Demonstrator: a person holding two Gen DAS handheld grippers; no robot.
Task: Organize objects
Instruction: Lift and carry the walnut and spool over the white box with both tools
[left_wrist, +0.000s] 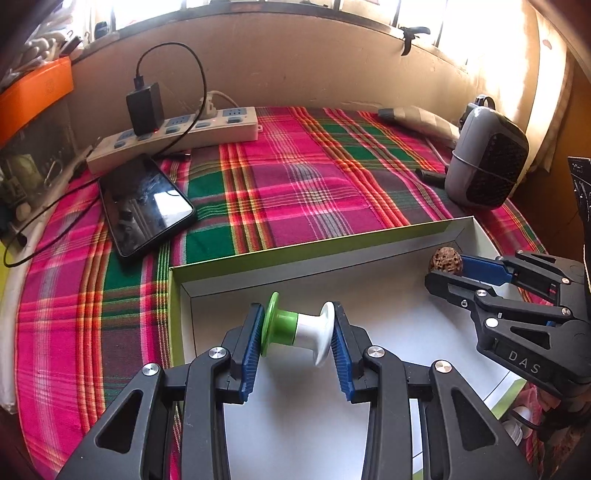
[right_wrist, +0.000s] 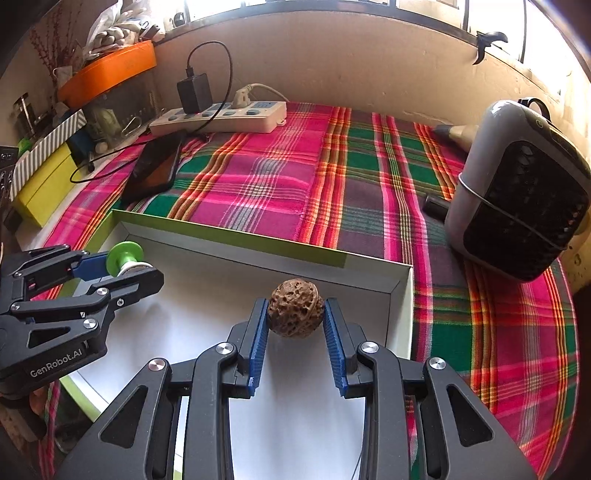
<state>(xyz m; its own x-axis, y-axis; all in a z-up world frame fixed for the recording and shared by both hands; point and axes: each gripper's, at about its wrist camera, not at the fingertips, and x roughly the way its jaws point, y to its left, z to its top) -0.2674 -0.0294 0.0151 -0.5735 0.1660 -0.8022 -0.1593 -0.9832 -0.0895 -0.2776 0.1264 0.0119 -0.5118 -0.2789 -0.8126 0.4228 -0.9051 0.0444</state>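
Left wrist view: left gripper (left_wrist: 298, 334) is clamped end-to-end on the green-and-white spool (left_wrist: 297, 329), flanges against the pads so it can't roll, held over the near-left part of the shallow white box (left_wrist: 314, 247). Right wrist view: right gripper (right_wrist: 295, 317) pinches the walnut (right_wrist: 294, 307) across its middle, over the box's far-right corner. Items likely kept well apart for separate drop spots.
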